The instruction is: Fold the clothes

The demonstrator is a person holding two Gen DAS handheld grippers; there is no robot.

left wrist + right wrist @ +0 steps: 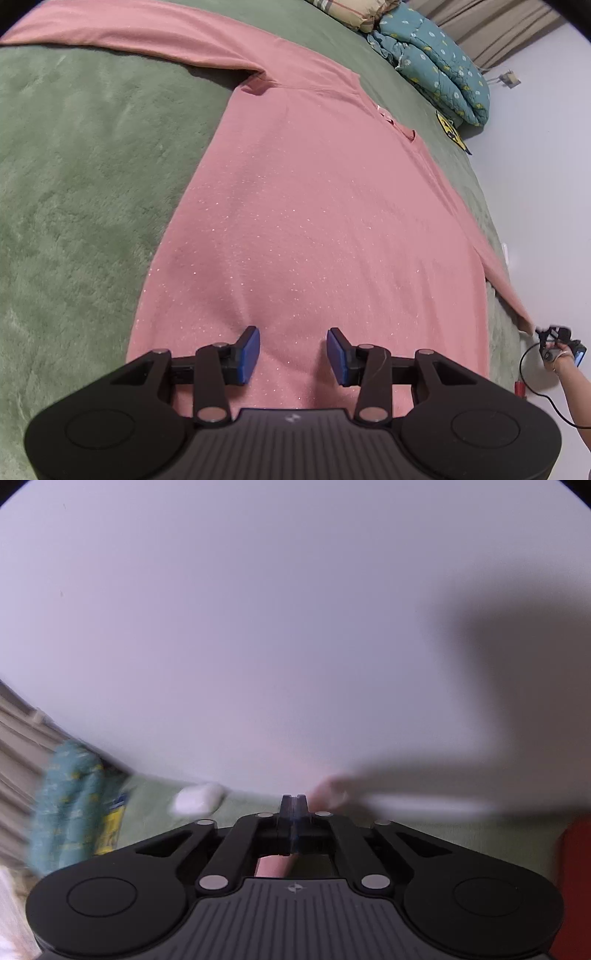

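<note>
On green blanket (74, 166), pink sweater (314, 221) flat, left fingers (248, 354) apart, empty, right fingers (287, 823) pinching sleeve (502, 280).

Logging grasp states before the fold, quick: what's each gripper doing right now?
Left gripper: open, empty, over the pink sweater.
Right gripper: shut on the sweater's right sleeve cuff.

A bedroom in a home: a bed under a green fleece blanket (74, 177), a folded teal floral quilt (439, 62) and a plaid pillow (354, 11) piled at its far end, beige curtains (491, 26) behind them, and a plain pale wall (546, 155) beside the bed.
</note>
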